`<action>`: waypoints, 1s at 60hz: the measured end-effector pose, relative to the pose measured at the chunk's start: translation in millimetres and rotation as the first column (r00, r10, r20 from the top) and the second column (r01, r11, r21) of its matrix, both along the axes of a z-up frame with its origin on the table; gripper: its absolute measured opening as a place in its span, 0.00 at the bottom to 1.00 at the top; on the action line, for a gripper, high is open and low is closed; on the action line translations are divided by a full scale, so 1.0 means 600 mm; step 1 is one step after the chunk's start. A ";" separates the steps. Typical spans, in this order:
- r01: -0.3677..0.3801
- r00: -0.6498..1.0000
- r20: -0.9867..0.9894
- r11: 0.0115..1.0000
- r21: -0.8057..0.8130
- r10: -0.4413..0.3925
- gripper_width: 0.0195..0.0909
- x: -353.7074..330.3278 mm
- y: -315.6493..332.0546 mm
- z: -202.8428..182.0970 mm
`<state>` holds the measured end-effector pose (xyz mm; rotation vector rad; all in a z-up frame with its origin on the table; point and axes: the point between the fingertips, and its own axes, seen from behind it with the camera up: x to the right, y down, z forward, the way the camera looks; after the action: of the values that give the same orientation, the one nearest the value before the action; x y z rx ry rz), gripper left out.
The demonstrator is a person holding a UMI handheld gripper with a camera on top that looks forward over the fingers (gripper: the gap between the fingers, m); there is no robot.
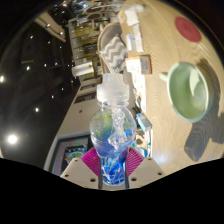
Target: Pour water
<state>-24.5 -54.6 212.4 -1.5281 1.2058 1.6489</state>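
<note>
Firmly Held: Clear Bottle Between the Pads

Leftmost lies a dark, speckled surface (pixel 40 70) dotted with small bright reflections, reaching down beside the gripper. Next to it, at the centre, the hand-held two-finger gripper (pixel 112 163) has its magenta pads (pixel 92 160) pressed against both sides of a clear plastic water bottle with a white screw cap and a blue-green label (pixel 112 135). The bottle stands between the fingers, its cap (pixel 112 92) still on and pointing away from the camera, so the gripper is closed on it rather than spread wide. Beyond the cap, a grey-and-white patterned object (pixel 112 45) rests on the pale wooden tabletop (pixel 150 40); what it is cannot be told. Further right, a pale green ceramic mug with a handle (pixel 187 90) sits on the same tabletop, well apart from the bottle, its open mouth turned toward the camera. Past the mug, at the far right, a round dark red object (pixel 188 27) lies on the wood.
</note>
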 end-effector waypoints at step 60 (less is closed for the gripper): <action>0.015 -0.133 0.991 1.000 -0.014 0.016 0.19 0.511 -0.037 -0.248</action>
<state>282.4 -77.0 63.4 -2.0232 0.2024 -0.0690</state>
